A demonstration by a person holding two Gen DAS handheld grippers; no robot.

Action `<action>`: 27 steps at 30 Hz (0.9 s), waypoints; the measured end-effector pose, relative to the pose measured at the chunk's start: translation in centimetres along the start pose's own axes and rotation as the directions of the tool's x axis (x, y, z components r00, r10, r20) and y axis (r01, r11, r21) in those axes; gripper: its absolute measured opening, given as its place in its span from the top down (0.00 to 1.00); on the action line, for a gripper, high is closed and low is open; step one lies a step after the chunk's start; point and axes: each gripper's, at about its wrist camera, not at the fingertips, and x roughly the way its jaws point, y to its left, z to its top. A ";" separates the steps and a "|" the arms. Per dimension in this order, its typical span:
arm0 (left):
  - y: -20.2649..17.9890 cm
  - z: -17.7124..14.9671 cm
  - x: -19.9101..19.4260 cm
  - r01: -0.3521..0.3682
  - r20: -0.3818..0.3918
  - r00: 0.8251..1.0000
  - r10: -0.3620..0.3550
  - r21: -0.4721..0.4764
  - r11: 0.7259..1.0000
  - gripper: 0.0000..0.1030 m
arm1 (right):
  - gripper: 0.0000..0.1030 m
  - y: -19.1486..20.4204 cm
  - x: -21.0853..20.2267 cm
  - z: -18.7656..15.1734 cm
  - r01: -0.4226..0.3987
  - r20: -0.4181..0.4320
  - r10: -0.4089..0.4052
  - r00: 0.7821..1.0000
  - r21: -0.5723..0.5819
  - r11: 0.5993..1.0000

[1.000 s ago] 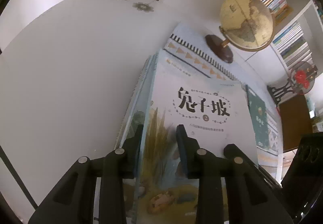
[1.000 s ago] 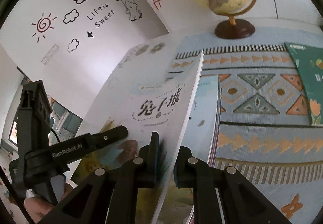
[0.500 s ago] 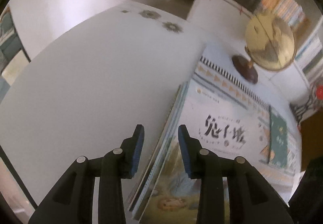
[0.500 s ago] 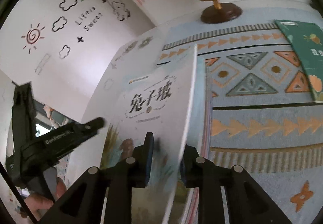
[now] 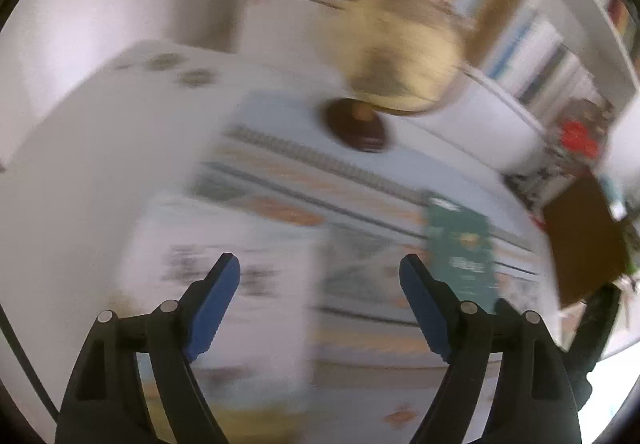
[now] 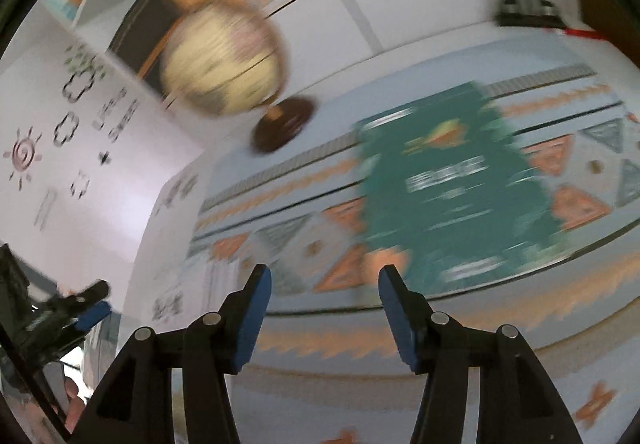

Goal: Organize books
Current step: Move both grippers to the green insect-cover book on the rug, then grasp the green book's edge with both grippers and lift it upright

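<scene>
Both views are motion-blurred. A pale book with dark title lettering (image 5: 224, 284) lies flat on the table's left side, below and left of my left gripper (image 5: 319, 268). That gripper's jaws are opening wide, with nothing between them. A dark green book (image 5: 460, 252) lies flat on the patterned cloth (image 5: 360, 204), just beyond the left gripper's right fingertip. In the right wrist view the green book (image 6: 448, 188) fills the middle right, ahead of my right gripper (image 6: 325, 278). Its jaws are opening too and hold nothing. The left gripper (image 6: 80, 316) shows at the far left edge.
A cream globe (image 5: 404, 56) on a dark round base (image 5: 356, 128) stands at the back of the cloth. Filled bookshelves (image 5: 520, 44) rise behind it. A brown panel (image 5: 584, 240) and red flowers (image 5: 576, 136) are at the right. The white table (image 5: 100, 164) extends left.
Both grippers let go of the pale book, which now lies flat. Their jaws spread wide. Both views swung right, bringing the green book closer to centre.
</scene>
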 end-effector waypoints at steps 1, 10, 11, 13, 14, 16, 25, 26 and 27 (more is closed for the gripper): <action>-1.8 0.0 1.1 0.026 -0.020 0.999 -0.026 0.019 0.999 0.21 | 0.47 -1.2 -0.4 0.6 0.009 0.010 -0.009 1.000 0.005 1.000; -12.1 -4.3 12.9 0.126 -0.243 0.965 -0.103 0.084 0.988 0.22 | 0.47 -9.9 -1.5 5.1 0.062 0.031 -0.060 0.998 -0.051 0.997; -12.4 -4.7 13.8 0.136 -0.254 0.961 -0.113 0.078 0.988 0.22 | 0.47 -10.5 -1.3 5.4 0.068 0.034 -0.066 0.997 -0.058 0.996; -13.0 -5.2 15.3 0.142 -0.267 0.956 -0.120 0.066 0.988 0.24 | 0.47 -11.6 -1.0 6.0 0.072 0.039 -0.069 0.997 -0.066 0.995; -13.1 -5.4 15.6 0.150 -0.269 0.955 -0.128 0.063 0.987 0.27 | 0.47 -12.1 -0.5 6.3 0.054 0.025 -0.052 0.998 -0.068 0.996; -13.5 -5.6 16.4 0.160 -0.280 0.950 -0.138 0.058 0.985 0.31 | 0.47 -13.0 0.5 6.6 0.045 0.005 -0.044 0.999 -0.065 0.997; -14.6 -6.0 17.1 0.159 -0.256 0.958 -0.128 0.104 0.982 0.34 | 0.42 -15.0 3.0 6.4 -0.094 -0.055 0.093 0.994 -0.013 0.996; -14.4 -6.0 17.1 0.164 -0.253 0.958 -0.135 0.096 0.982 0.34 | 0.42 -15.1 3.1 6.4 -0.108 -0.058 0.108 0.992 0.008 0.994; -14.2 -6.0 17.1 0.168 -0.251 0.958 -0.142 0.089 0.982 0.34 | 0.41 -15.4 3.0 6.5 -0.123 -0.056 0.125 0.991 0.028 0.992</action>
